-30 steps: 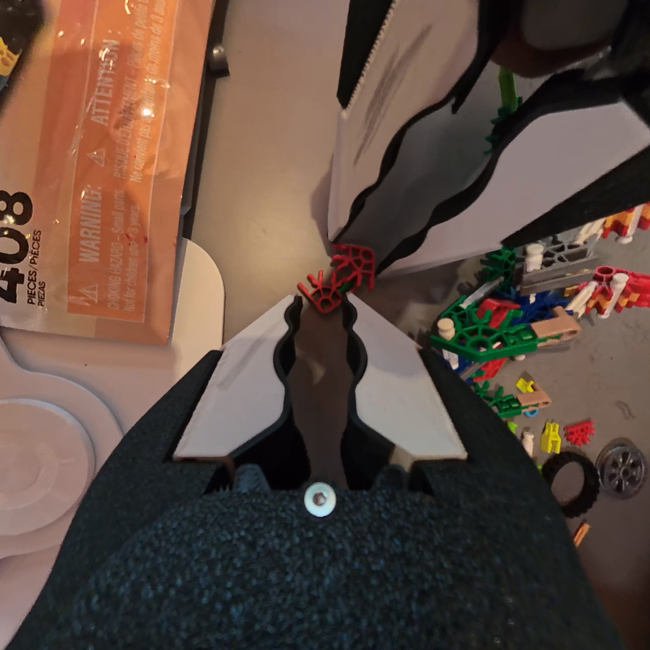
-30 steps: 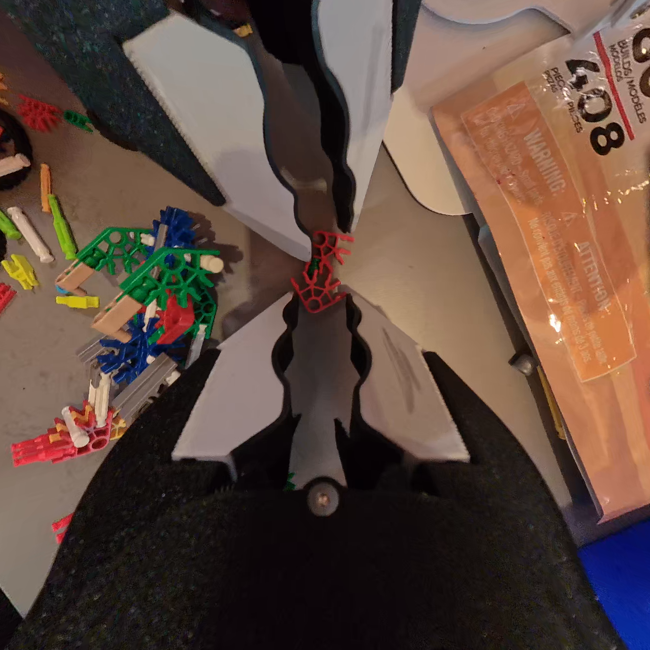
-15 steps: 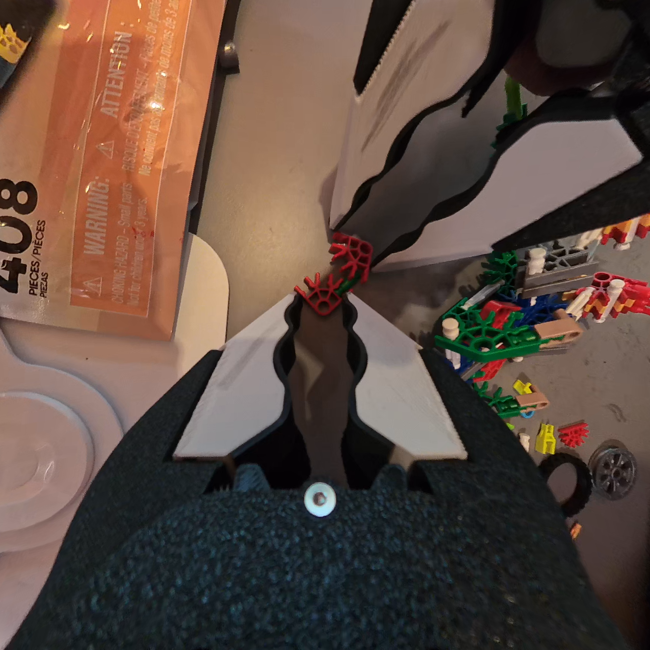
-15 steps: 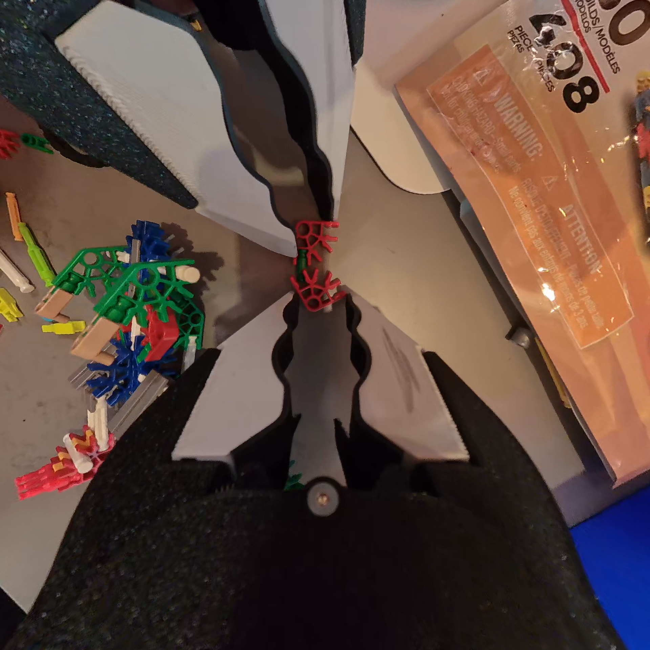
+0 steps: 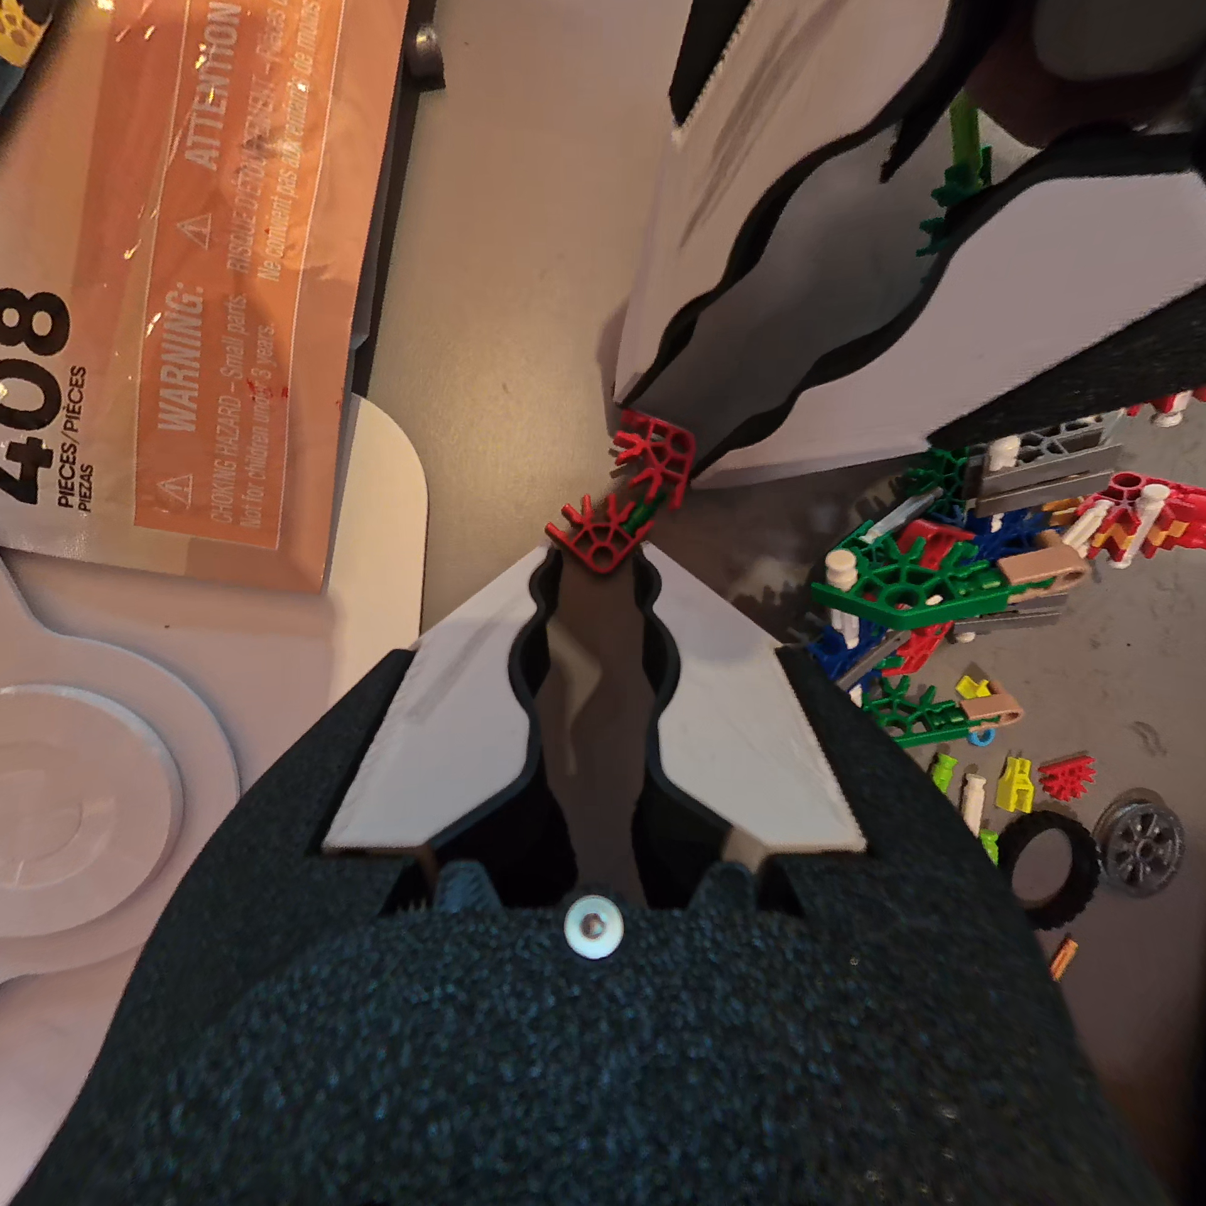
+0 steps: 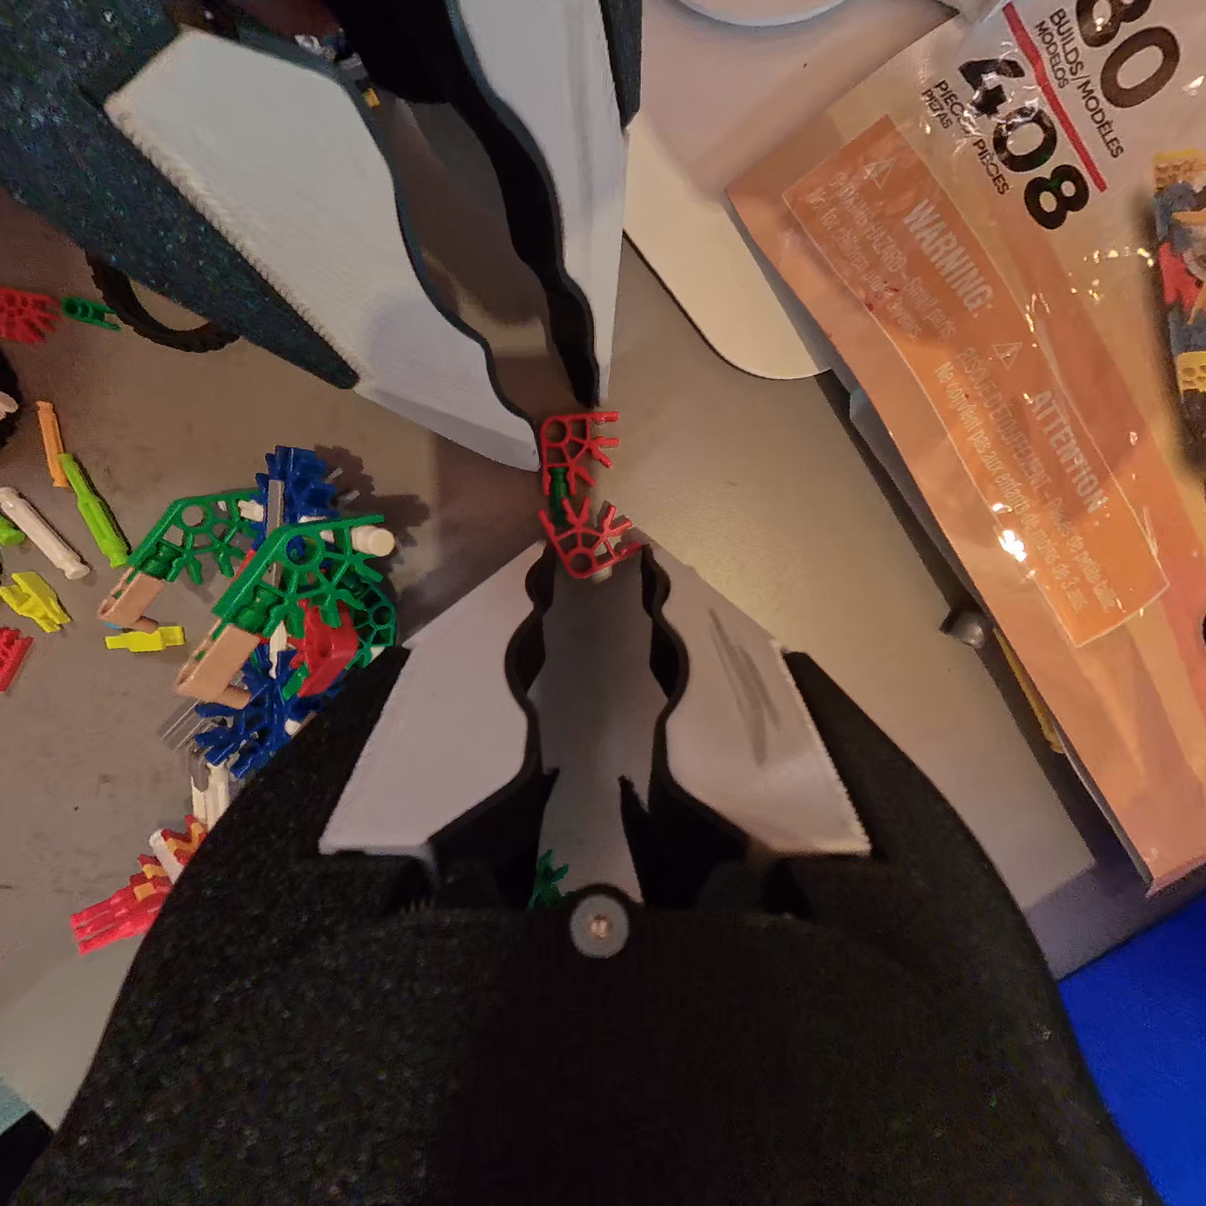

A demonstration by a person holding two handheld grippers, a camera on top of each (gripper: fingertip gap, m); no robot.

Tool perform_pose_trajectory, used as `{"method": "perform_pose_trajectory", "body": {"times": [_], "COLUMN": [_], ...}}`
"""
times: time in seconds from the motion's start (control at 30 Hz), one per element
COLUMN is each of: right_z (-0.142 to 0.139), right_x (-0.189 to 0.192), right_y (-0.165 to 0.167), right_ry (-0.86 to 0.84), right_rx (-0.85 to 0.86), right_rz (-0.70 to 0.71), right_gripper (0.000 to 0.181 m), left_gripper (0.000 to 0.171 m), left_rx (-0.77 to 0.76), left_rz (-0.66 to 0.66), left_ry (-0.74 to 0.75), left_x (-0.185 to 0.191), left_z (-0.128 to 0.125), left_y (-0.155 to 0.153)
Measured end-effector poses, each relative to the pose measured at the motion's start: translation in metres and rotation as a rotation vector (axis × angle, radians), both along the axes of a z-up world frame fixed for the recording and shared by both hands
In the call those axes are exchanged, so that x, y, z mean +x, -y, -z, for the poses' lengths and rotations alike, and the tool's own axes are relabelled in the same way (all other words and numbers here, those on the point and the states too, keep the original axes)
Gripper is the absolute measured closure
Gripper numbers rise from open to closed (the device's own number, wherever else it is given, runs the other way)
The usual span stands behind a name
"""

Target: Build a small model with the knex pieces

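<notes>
orange parts bag [image 5: 176, 274] sat at 10 o'clock | built pile of connectors [image 5: 927, 587] at 3 | left gripper [image 5: 597, 555] pinched one red connector [image 5: 597, 541] | right gripper [image 6: 590, 555] pinched another red connector [image 6: 587, 545] | short green rod [image 6: 558, 499] joined them

The left tool [image 5: 597, 555] pinches a red fan-shaped connector [image 5: 597, 545] by its rounded corner, its clip prongs pointing away from the tips. The right tool [image 6: 590, 555] grips a second red connector [image 6: 584, 545] of the same kind the same way. The two pieces face each other prong to prong above the grey desk [image 5: 522, 261], joined by a short green rod [image 6: 558, 499] that runs between them. Both pieces are held clear of the desk, close together.
</notes>
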State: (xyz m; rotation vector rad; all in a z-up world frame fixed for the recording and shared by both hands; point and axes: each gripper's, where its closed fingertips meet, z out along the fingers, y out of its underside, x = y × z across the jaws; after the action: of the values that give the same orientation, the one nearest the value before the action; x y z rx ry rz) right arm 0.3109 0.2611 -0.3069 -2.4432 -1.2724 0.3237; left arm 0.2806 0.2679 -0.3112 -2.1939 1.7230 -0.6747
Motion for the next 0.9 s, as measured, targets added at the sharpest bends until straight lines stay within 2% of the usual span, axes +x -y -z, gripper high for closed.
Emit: {"method": "perform_pose_trajectory", "body": {"times": [0.9], "right_z": [0.0064], "right_x": [0.0007], "right_y": [-0.0001], "right_ry": [0.025], "right_rx": [0.004], "right_rz": [0.039], "right_gripper": [0.155], "left_gripper": [0.15], "left_rx": [-0.009], "left_rz": [0.037], "left_ry": [-0.023], "left_x": [-0.0045], "left_z": [-0.0001], "left_y": [0.0091]}}
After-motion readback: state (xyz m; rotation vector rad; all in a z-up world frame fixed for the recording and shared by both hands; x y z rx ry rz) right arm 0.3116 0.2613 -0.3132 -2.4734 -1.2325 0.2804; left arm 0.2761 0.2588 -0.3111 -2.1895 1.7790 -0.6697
